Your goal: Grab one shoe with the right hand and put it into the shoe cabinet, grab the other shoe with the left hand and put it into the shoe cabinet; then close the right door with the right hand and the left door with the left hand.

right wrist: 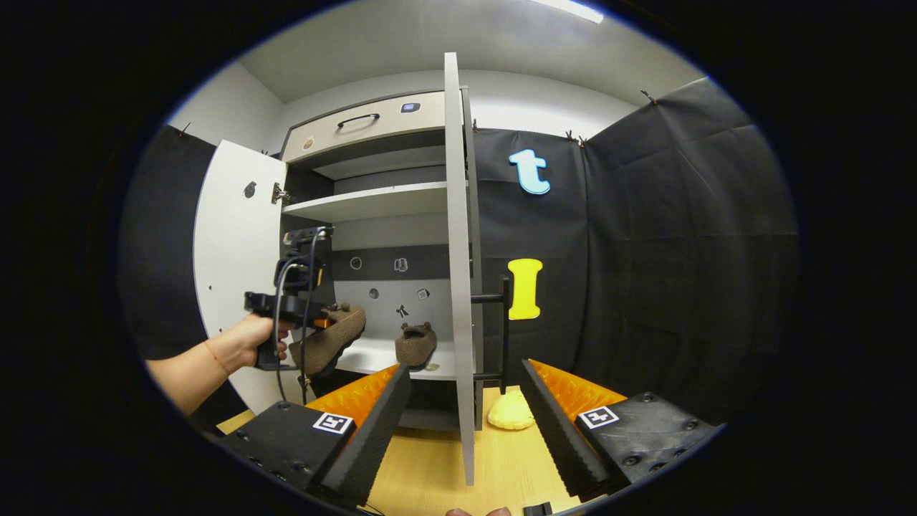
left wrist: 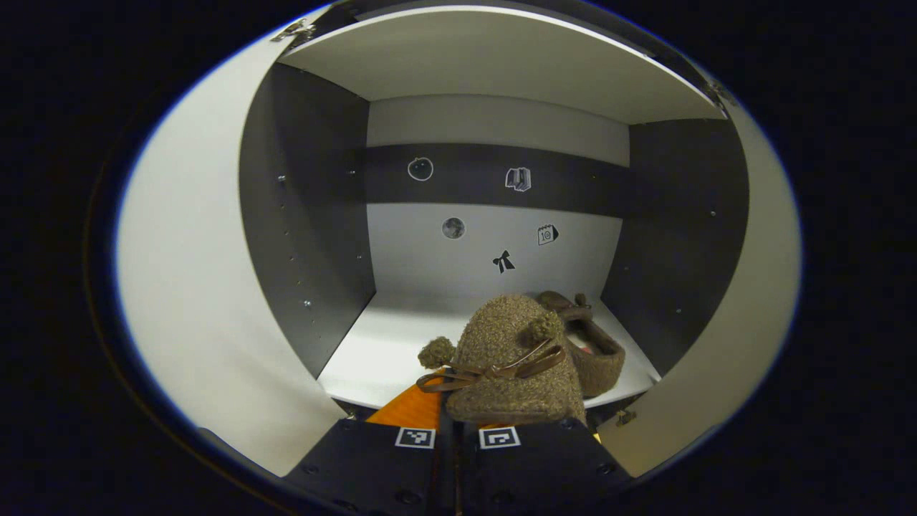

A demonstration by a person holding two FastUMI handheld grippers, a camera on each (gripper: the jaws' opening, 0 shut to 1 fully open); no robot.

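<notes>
My left gripper (left wrist: pixel 456 424) is shut on a brown woolly shoe (left wrist: pixel 512 362) with a ribbon bow, held at the front edge of the shoe cabinet's lower shelf (left wrist: pixel 380 355). The other shoe (left wrist: pixel 596 347) lies on that shelf at the right, just behind the held one. In the right gripper view a hand holds the left gripper (right wrist: pixel 319 326) with its shoe (right wrist: pixel 329 344) at the cabinet opening, and the other shoe (right wrist: pixel 417 344) rests on the shelf. My right gripper (right wrist: pixel 466 423) is open and holds nothing. The edge of the open right door (right wrist: pixel 458 287) stands between its fingers.
Both doors stand open: the left door (right wrist: pixel 233 265) swung wide, the right door edge-on with a black handle (right wrist: pixel 503 330). A yellow lump (right wrist: pixel 510 412) lies on the wooden floor (right wrist: pixel 430 466) by the cabinet's foot. An upper shelf (right wrist: pixel 372 202) and a drawer (right wrist: pixel 365 125) sit above.
</notes>
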